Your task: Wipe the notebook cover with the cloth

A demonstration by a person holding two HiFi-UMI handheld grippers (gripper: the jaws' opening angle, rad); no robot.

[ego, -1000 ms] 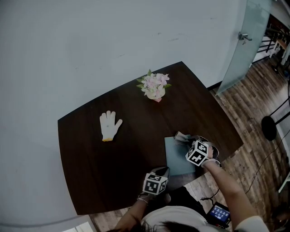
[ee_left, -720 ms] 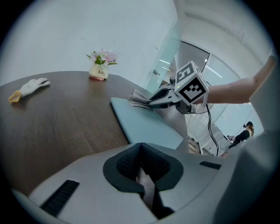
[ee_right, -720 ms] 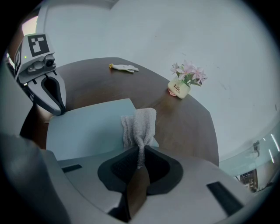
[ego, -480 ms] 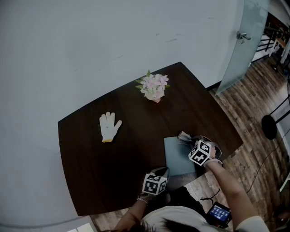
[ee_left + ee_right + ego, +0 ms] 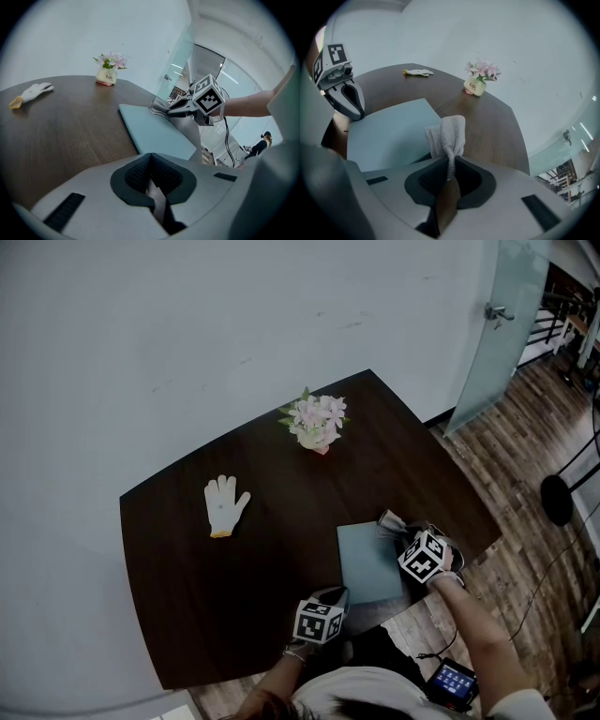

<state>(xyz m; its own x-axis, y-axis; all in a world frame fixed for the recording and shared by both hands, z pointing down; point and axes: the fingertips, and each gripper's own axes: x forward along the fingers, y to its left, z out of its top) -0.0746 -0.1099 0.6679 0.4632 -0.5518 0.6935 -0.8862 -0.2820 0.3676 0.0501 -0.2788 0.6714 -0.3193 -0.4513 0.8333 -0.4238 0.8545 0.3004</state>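
The right gripper [image 5: 401,533] pinches the cloth [image 5: 388,520] at the notebook's [image 5: 367,563] far right corner; the left gripper [image 5: 330,601], jaws pressed together on nothing, sits beside its near left corner. Best to lay the cloth flat and stroke evenly across the cover. The table [image 5: 234,596] edge runs close along the notebook's right and near sides, with open room to its left.

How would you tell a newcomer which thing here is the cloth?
On the dark table, find the pale blue notebook at the near edge. At its far right corner the right gripper pinches a small whitish towelling cloth; unlike the white glove lying flat far to the left, it is bunched and gripped.
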